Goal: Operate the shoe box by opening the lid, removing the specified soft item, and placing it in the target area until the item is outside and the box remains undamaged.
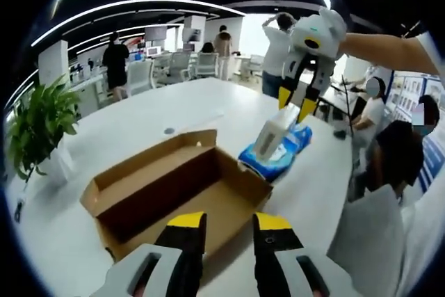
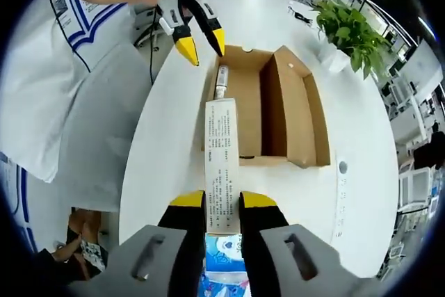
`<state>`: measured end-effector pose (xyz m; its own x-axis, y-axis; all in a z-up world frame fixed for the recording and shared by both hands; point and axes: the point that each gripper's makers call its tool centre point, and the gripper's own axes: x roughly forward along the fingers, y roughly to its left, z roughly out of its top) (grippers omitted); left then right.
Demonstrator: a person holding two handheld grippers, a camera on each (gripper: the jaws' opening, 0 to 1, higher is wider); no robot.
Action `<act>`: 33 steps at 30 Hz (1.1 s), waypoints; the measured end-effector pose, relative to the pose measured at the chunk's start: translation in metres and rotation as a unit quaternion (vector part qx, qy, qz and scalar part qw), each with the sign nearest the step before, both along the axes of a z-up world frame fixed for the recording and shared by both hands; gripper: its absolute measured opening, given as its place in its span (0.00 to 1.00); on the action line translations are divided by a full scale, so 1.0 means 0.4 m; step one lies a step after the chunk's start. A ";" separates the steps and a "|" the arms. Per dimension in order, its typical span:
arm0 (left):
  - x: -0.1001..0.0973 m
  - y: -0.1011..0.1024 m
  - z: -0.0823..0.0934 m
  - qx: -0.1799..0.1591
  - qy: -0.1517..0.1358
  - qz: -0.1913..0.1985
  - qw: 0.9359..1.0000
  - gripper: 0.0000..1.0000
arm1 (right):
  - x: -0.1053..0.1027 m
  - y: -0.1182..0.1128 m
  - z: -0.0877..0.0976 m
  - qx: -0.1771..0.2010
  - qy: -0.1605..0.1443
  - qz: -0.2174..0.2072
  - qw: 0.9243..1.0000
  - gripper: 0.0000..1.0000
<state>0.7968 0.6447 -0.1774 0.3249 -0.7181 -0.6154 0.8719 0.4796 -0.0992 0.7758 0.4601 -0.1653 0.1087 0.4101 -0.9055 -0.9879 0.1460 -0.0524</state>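
right fingers (image 2: 222, 206) clamp white pack (image 2: 222, 165) | left fingers (image 1: 229, 227) apart | shoe box (image 1: 174, 193) open

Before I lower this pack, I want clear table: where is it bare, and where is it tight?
Bare: the white table beyond the open box, toward the plant, and past the wipes. Tight: the strip between box and wipes, where the right gripper holds the white pack, and the near edge by the left gripper.

Open shoe box (image 1: 182, 187) unobstructed from above; bare table (image 1: 139, 113) beyond, plant (image 1: 40, 124) at far edge.
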 end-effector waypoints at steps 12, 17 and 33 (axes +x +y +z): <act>-0.018 -0.077 -0.002 0.015 0.001 0.008 1.000 0.27 | 0.007 -0.232 -0.033 -0.010 -0.002 -0.037 0.999 0.15; -0.025 -0.112 -0.002 0.015 0.003 0.013 1.000 0.28 | 0.016 -0.335 -0.057 -0.023 0.003 -0.051 0.998 0.15; -0.020 -0.238 0.008 -0.020 0.028 0.005 0.999 0.32 | 0.059 -0.614 -0.150 -0.043 0.014 -0.093 0.995 0.15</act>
